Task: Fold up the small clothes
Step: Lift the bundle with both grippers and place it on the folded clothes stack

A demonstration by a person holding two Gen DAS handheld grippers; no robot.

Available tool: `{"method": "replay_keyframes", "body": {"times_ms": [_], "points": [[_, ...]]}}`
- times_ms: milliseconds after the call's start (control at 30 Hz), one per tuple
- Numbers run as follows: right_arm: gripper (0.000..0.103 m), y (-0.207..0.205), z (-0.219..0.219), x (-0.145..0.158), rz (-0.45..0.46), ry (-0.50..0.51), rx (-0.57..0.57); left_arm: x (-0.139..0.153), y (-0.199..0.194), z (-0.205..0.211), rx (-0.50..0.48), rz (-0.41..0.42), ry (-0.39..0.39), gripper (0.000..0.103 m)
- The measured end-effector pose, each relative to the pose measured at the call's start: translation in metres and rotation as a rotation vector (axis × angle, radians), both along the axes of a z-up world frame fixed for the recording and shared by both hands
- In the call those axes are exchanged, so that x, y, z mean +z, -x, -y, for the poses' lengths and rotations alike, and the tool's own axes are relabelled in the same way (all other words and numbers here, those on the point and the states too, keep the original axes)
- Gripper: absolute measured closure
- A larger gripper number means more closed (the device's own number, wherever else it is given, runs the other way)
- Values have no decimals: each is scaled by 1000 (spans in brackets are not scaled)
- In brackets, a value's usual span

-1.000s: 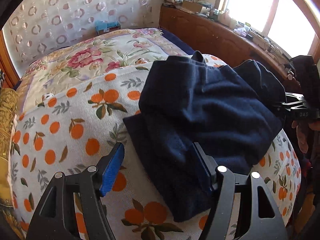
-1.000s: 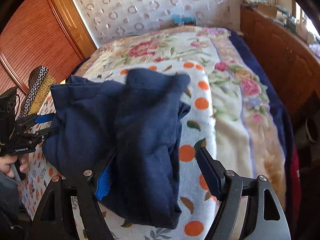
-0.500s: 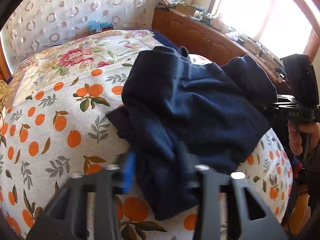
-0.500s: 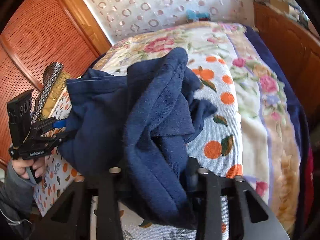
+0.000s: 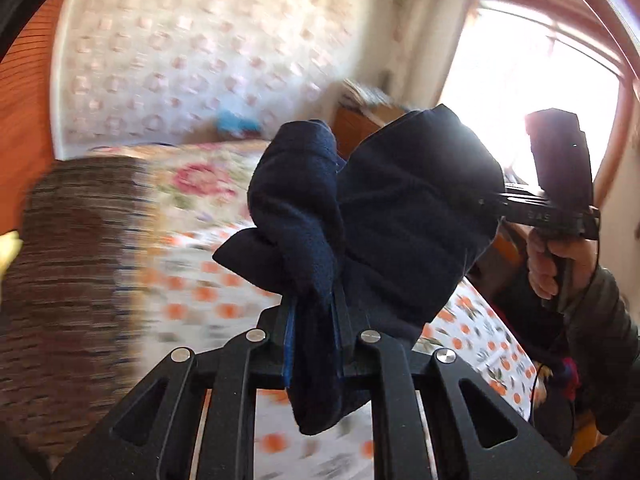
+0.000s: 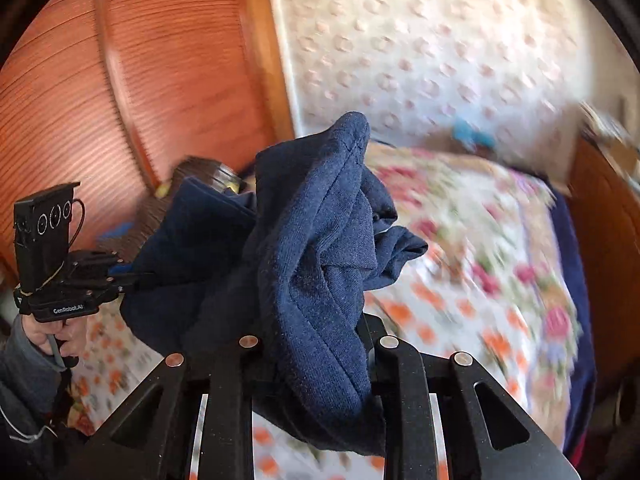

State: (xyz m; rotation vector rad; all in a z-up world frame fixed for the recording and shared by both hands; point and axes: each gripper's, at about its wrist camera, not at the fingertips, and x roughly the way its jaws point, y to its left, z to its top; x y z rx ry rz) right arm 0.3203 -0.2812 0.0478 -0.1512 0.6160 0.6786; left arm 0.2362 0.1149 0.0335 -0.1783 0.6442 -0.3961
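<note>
A dark navy garment (image 5: 384, 216) hangs bunched in the air between both grippers, above the bed. My left gripper (image 5: 314, 332) is shut on one edge of it, with cloth spilling over the jaws. My right gripper (image 6: 320, 344) is shut on the other edge of the navy garment (image 6: 316, 248). The right gripper shows in the left wrist view (image 5: 496, 200) pinching the cloth, and the left gripper shows in the right wrist view (image 6: 124, 276) doing the same. The fingertips are hidden by fabric.
The bed has an orange-print blanket (image 5: 208, 280) and a floral quilt (image 6: 480, 216). A padded headboard (image 6: 420, 52) stands behind. A wooden wardrobe (image 6: 160, 60) is at the left, a wooden cabinet (image 6: 608, 216) and a bright window (image 5: 532, 92) at the right.
Both grippers closed on the navy garment's edges and lifted it off the bed. The views tilted up and the background is blurred by motion.
</note>
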Motion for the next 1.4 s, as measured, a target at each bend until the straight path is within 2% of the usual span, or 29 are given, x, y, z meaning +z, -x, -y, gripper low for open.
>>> {"method": "replay_keyframes", "body": {"times_ms": [133,233,333,467,533,633,667,733,767,800,833,867,900,933,1000,1100,1200,1400], "points": [[79,-30,-83,26,53,-12,147,20,31,-80,180,60,-11,88],[79,-53,-157,39,92,1,248,24,43,-121,280,70,-9,88],[79,-82,-224,40,84,18,312,7,45,-151,362,29,-3,88],[79,-130,-300,8,31,91,305,-37,42,-161,389,-80,45,88],[72,-151,-326,-14,10,127,290,-49,41,-158,420,-97,35,88],[51,-162,-350,-35,33,179,233,-55,48,-152,464,-73,24,86],[44,-161,-353,-35,47,171,210,-56,48,-153,468,-70,19,84],[35,-155,-345,-29,72,131,158,-53,48,-146,473,-63,-14,75],[34,-149,-346,-24,91,112,128,-50,51,-143,475,-50,-37,71],[34,-143,-340,-21,119,102,104,-48,53,-144,475,-39,-47,60],[33,-134,-333,-20,147,97,85,-44,55,-144,473,-26,-50,55],[33,-124,-326,-18,155,90,76,-42,55,-144,474,-18,-61,54],[33,-113,-318,-16,153,79,70,-39,57,-142,472,-9,-79,48],[33,-102,-307,-13,154,61,57,-35,59,-140,466,2,-98,37],[33,-78,-286,-16,150,39,49,-25,68,-131,457,43,-126,25],[33,-36,-247,-19,157,3,45,-15,79,-120,425,74,-130,19],[33,6,-212,-27,159,-14,33,-9,85,-103,389,80,-142,19],[33,122,-131,-27,172,-84,-31,2,100,-59,327,110,-172,19]]}}
